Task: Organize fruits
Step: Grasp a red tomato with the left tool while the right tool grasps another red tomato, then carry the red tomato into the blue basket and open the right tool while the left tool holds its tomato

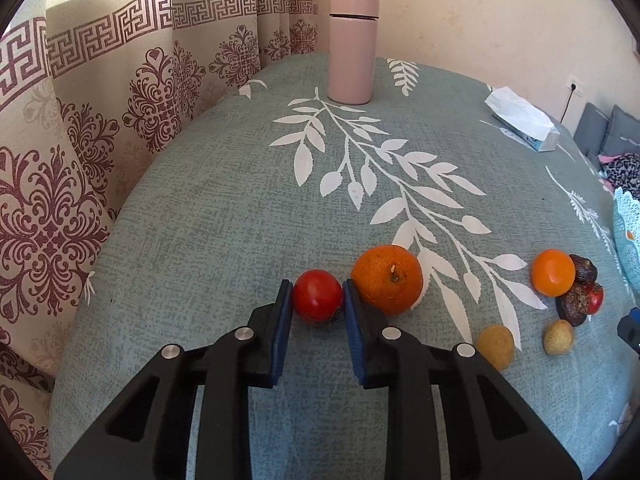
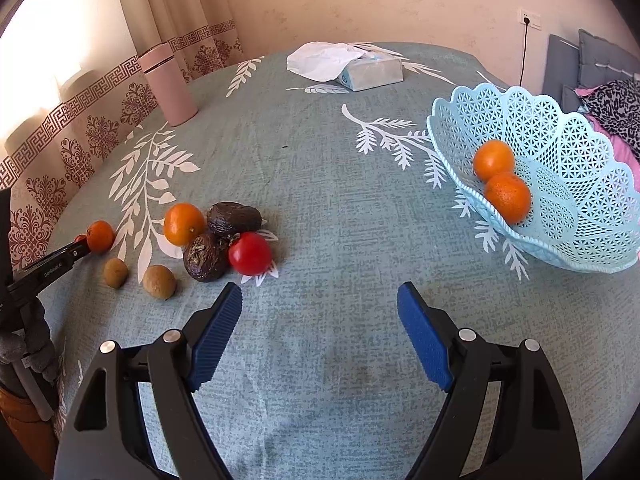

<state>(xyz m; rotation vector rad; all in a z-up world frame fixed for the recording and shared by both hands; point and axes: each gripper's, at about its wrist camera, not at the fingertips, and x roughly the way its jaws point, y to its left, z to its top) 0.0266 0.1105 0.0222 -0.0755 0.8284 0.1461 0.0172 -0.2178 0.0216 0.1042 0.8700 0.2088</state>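
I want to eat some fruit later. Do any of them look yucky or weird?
Yes. Two dark brown fruits in the pile on the tablecloth look shrivelled and wrinkly, maybe old. The oranges in the blue basket and the red fruit in the left tongs look smooth and fine.

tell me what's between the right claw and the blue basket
Nothing: in the right wrist view only bare tablecloth separates the open right claw from the blue basket.
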